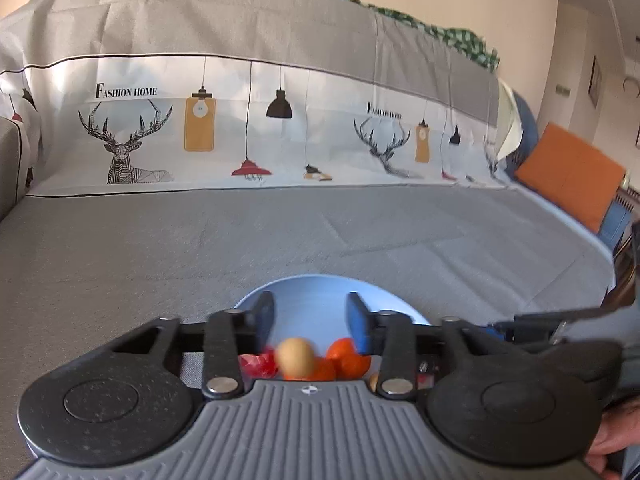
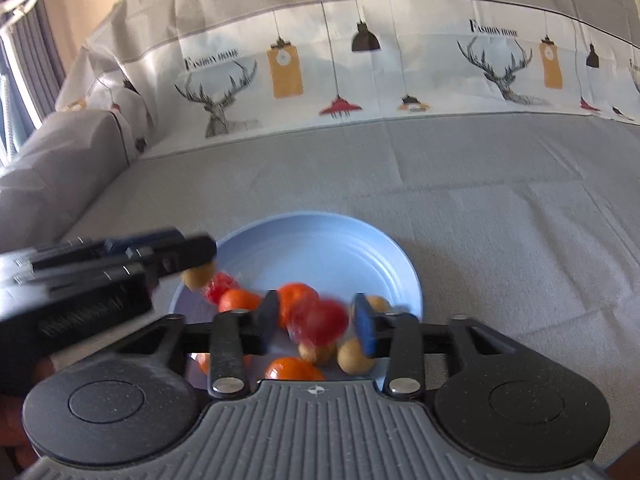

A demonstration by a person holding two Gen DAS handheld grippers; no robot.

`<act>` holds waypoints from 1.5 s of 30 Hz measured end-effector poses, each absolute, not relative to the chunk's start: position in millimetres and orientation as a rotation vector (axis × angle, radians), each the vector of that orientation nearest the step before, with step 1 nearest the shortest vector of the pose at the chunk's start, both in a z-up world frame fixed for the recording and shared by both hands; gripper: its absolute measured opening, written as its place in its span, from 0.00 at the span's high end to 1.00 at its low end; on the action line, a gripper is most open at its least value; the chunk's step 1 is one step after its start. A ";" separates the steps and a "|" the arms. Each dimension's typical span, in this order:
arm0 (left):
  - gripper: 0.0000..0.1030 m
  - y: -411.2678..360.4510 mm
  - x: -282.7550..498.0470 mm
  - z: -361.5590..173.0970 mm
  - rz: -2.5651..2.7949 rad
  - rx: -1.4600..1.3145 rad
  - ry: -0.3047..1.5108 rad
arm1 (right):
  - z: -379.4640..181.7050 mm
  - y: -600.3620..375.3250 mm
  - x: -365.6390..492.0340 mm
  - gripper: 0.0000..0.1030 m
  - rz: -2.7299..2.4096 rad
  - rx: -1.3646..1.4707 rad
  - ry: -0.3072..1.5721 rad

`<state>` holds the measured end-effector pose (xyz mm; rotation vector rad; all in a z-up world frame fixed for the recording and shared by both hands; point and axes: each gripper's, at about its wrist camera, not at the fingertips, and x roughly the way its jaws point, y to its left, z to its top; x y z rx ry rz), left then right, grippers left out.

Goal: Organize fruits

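Right wrist view: fruits sat piled on the near half of the blue plate [image 2: 320,240], low centre of frame, probably gathered there as the sorting spot. A red fruit [image 2: 320,322], blurred, lay between the right gripper [image 2: 316,322] fingers, wide apart, not clamped. It looked round, no clear long axis. Oranges [image 2: 298,300] and tan balls [image 2: 354,356] touched it. Left gripper [image 1: 312,320] fingers wide too, a tan ball [image 1: 296,356] under them. Grey cloth [image 2: 480,220] all round.

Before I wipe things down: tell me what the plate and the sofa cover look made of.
Blue plate: probably hard plastic or melamine, smooth and satin, with concentric ridges and soft glare. Sofa cover: woven fabric, matte, showing fold creases and fine weave.
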<state>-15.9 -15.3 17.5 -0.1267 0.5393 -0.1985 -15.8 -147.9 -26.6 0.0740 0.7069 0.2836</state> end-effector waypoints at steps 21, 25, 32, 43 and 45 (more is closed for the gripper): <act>0.07 6.2 -54.5 32.3 -0.088 -0.144 0.593 | -12.2 -175.4 -46.4 0.01 0.162 0.099 0.623; 0.07 8.0 -70.7 35.4 -0.072 -0.182 0.626 | -6.0 -177.0 -55.2 0.01 0.097 0.104 0.654; 0.01 2.9 -90.4 39.1 -0.010 -0.124 0.629 | 1.5 -174.3 -80.6 0.01 0.129 0.127 0.663; 0.01 -2.4 -81.8 27.8 -0.040 -0.090 0.693 | -6.2 -167.8 -74.7 0.01 0.154 0.104 0.692; 0.01 -3.6 -81.8 26.6 -0.044 -0.084 0.695 | -7.0 -167.1 -73.7 0.01 0.148 0.099 0.695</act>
